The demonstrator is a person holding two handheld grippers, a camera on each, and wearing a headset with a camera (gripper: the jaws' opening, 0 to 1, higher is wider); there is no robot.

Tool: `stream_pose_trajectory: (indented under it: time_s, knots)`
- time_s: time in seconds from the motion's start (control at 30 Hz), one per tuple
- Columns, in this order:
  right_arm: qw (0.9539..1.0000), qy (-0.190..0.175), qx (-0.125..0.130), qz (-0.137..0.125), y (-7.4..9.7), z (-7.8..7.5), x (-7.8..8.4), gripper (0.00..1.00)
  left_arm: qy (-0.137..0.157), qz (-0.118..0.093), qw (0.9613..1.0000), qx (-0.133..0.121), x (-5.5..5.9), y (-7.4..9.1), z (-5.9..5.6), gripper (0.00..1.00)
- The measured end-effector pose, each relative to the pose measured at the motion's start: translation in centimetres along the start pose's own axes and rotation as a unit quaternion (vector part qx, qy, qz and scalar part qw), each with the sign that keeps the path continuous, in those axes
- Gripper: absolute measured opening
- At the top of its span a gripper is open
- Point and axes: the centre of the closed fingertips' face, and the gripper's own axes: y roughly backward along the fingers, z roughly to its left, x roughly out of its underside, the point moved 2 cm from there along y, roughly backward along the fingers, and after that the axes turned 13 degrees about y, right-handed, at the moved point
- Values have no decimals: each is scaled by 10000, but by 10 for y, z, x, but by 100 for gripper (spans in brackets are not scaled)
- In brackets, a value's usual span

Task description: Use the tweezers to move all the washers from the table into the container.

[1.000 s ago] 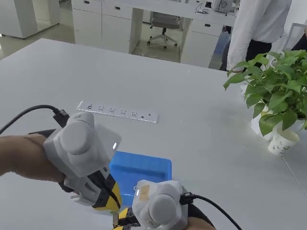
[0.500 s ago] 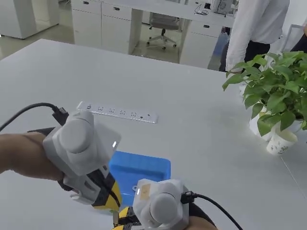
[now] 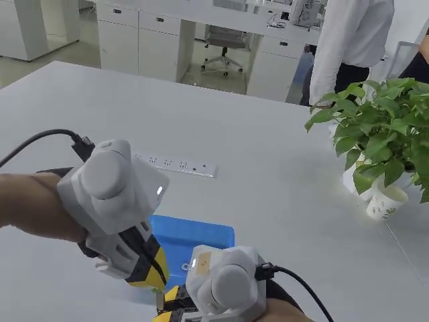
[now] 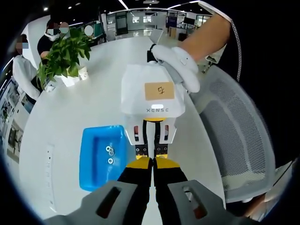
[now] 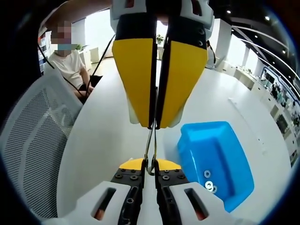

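Note:
A blue container (image 3: 201,236) sits on the white table just beyond both grippers. Three washers (image 4: 110,154) lie inside it, and they also show in the right gripper view (image 5: 208,181). The thin metal tweezers (image 5: 150,140) run between the two grippers, which meet tip to tip. My left gripper (image 3: 155,276) comes in from the left, and its yellow jaws are shut on the tweezers' upper part. My right gripper (image 5: 150,171) is shut on their lower end. In the head view the right gripper (image 3: 171,303) is at the bottom edge, and its body hides the tweezers.
A white power strip (image 3: 175,165) lies beyond the container. A potted plant (image 3: 382,134) and a paper cup (image 3: 384,200) stand at the table's right side. A person (image 3: 348,40) stands behind the table. A mesh office chair (image 4: 248,131) is close by.
The head camera has shifted slightly. Both grippers keep the same tip-to-tip pose beside the container.

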Motion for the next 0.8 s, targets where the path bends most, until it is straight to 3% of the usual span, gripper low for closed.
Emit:
stream_pose_trajectory:
  time_s: [0.37, 0.8]
  knots:
    - [10000, 16, 63, -30, 13, -7, -7, 9, -78, -3, 10000, 32, -12, 11, -2, 4]
    - [9996, 192, 196, 16, 28, -28, -17, 9, -260, -12, 9996, -87, -28, 27, 8, 4]
